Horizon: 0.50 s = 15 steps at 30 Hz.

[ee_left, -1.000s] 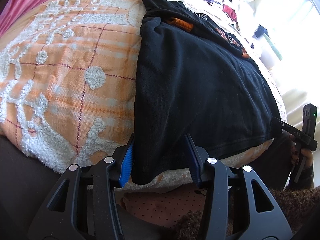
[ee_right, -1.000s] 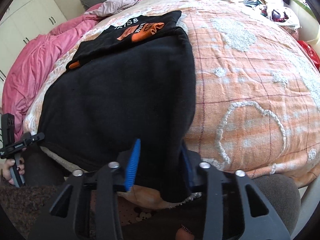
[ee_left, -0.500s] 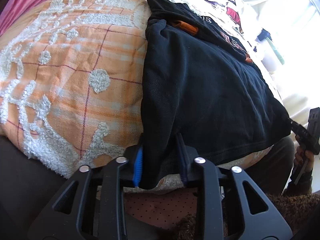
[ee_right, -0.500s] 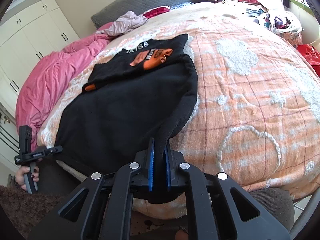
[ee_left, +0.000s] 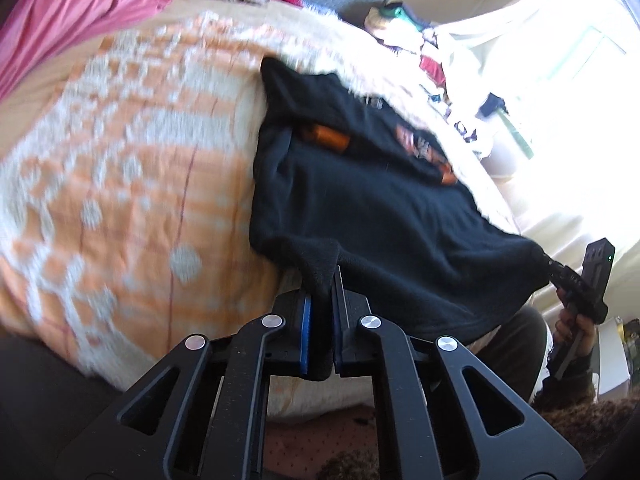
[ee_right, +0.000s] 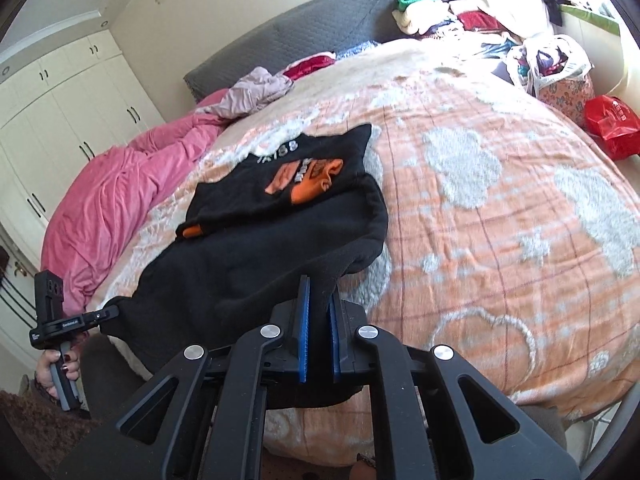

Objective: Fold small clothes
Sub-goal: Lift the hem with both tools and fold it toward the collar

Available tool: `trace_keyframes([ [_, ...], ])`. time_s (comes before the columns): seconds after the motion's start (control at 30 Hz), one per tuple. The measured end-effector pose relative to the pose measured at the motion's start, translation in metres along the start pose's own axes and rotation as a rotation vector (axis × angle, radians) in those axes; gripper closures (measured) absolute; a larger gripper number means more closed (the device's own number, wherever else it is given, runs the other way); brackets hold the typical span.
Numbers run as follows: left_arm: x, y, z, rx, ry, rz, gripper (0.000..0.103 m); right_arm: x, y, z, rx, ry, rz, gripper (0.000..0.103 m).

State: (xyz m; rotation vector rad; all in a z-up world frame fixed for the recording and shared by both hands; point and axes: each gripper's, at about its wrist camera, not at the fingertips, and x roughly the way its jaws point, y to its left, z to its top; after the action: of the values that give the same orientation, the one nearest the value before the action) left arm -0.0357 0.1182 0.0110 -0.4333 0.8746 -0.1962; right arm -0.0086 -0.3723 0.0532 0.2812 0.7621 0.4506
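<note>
Both the left tongs (ee_left: 320, 320) and right tongs (ee_right: 318, 320) are pinching the near corners of the black garment (ee_right: 256, 264), likely for folding it across the bed (ee_right: 500, 220).

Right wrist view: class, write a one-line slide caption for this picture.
Right claw shut on the near corner of a black garment spread on an orange blanket, left claw pinching the other corner.

My left gripper (ee_left: 320, 292) is clamped on the black top (ee_left: 384, 216), tilted down; my right gripper (ee_right: 318, 300) pinches its other near corner, each held in a hand (ee_right: 60, 368).
</note>
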Motion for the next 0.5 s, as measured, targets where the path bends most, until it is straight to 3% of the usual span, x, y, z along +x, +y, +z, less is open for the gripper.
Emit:
trace_keyframes([
  [0.3,-0.018,-0.003,0.038,-0.003,-0.105,-0.025,0.101,-0.012,0.01,0.033,-0.015,-0.12,0.007,0.096],
  [0.5,-0.023,-0.003,0.063,0.002,-0.158,-0.022,0.101,-0.006,0.015,0.057,-0.024,-0.156,-0.006,0.096],
])
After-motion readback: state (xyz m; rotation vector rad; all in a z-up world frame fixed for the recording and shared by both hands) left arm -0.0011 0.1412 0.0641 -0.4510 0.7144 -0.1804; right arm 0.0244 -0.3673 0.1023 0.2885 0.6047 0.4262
